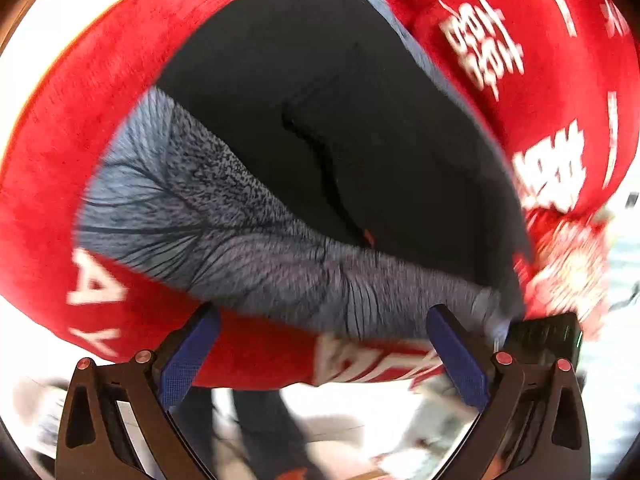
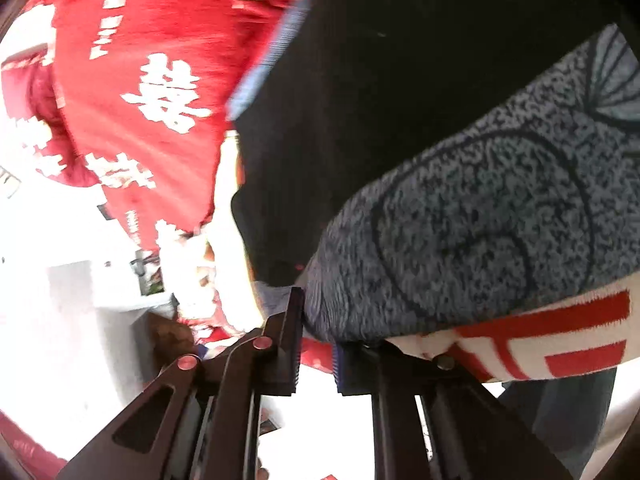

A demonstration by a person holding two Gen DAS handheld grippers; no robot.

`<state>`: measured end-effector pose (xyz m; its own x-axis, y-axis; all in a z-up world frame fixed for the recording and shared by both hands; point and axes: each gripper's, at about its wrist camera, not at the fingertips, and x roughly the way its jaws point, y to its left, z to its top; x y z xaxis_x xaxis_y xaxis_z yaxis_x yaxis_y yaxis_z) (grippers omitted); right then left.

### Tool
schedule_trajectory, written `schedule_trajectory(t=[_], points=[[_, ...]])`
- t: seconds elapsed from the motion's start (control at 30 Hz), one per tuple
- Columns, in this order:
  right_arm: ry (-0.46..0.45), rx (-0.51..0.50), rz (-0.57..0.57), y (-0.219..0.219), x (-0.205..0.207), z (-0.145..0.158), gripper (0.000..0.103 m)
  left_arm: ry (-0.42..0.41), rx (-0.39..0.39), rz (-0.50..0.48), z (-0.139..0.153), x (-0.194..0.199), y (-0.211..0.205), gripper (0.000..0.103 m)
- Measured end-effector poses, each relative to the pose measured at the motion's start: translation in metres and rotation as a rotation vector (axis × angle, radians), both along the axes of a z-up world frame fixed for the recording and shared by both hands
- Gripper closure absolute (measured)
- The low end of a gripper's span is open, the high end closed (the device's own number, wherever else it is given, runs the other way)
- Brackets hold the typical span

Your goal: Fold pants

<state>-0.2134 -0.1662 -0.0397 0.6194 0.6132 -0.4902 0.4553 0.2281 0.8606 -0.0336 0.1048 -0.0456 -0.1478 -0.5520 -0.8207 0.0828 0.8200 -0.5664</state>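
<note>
So the pants [image 1: 340, 128] are black with a grey speckled waistband [image 1: 224, 216], lying flat on a red blanket with white lettering [image 1: 80, 92] over the surface. They look soft, light and floppy, so they'll sag anywhere they aren't held; I'd grab the thick elastic band at its corners. Left tongs [image 1: 320, 344] are spread wide, holding nothing, just short of the band. Right tongs [image 2: 316, 332] are nearly closed at the band's edge; can't tell if they've pinched fabric.

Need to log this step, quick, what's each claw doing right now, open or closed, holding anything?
Left claw: open, jaws spread wide at the grey waistband edge of the pants, gripping nothing.
Right claw: nearly closed at the waistband; whether it pinches fabric cannot be told.
</note>
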Motion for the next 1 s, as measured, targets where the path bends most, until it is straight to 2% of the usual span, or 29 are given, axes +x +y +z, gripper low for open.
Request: schedule_trajectory(t=[0.13, 0.17, 0.23, 0.27, 0.33, 0.47, 0.63, 0.7, 0.73, 0.77, 0.8, 0.83, 0.87, 0.9, 1.0], points=[[-0.012, -0.017, 0.066, 0.002, -0.004, 0.011, 0.09, 0.014, 0.003, 0.115, -0.01, 0.014, -0.005, 0.007], [0.004, -0.021, 0.08, 0.001, -0.008, 0.008, 0.087, 0.004, 0.003, 0.123, -0.008, 0.015, -0.006, 0.011], [0.037, -0.032, 0.073, -0.006, -0.019, 0.002, 0.087, -0.055, 0.027, 0.082, -0.001, 0.015, -0.01, 0.026], [0.056, -0.043, 0.059, -0.011, -0.027, -0.002, 0.086, -0.075, 0.038, 0.043, 0.0, 0.016, -0.014, 0.027], [0.097, -0.07, -0.012, -0.028, -0.047, -0.01, 0.08, -0.08, 0.039, 0.024, 0.0, 0.014, -0.012, 0.029], [0.141, -0.079, -0.184, -0.066, -0.093, -0.02, 0.056, -0.079, 0.047, 0.011, 0.001, 0.014, -0.011, 0.029], [0.064, -0.017, -0.351, -0.096, -0.12, -0.028, 0.056, -0.102, 0.079, -0.026, 0.004, 0.012, -0.021, 0.029], [0.03, 0.038, -0.415, -0.102, -0.122, -0.035, 0.056, -0.109, 0.095, -0.035, 0.005, 0.011, -0.024, 0.029], [0.023, 0.067, -0.431, -0.101, -0.121, -0.036, 0.056, -0.11, 0.105, -0.035, 0.005, 0.012, -0.026, 0.031], [0.028, 0.106, -0.448, -0.103, -0.12, -0.038, 0.068, -0.116, 0.13, -0.032, 0.006, 0.012, -0.027, 0.047], [0.041, 0.118, -0.456, -0.104, -0.118, -0.038, 0.081, -0.115, 0.147, -0.032, 0.007, 0.013, -0.026, 0.057], [0.049, 0.124, -0.463, -0.108, -0.118, -0.036, 0.097, -0.102, 0.144, -0.027, 0.007, 0.015, -0.025, 0.076], [0.061, 0.126, -0.459, -0.112, -0.116, -0.031, 0.097, -0.074, 0.129, -0.011, 0.006, 0.016, -0.02, 0.082], [0.07, 0.114, -0.438, -0.116, -0.112, -0.022, 0.097, -0.053, 0.117, 0.012, 0.009, 0.018, -0.016, 0.082], [0.045, 0.053, -0.339, -0.132, -0.087, 0.02, 0.097, -0.072, 0.134, -0.004, 0.031, 0.025, -0.022, 0.082]])
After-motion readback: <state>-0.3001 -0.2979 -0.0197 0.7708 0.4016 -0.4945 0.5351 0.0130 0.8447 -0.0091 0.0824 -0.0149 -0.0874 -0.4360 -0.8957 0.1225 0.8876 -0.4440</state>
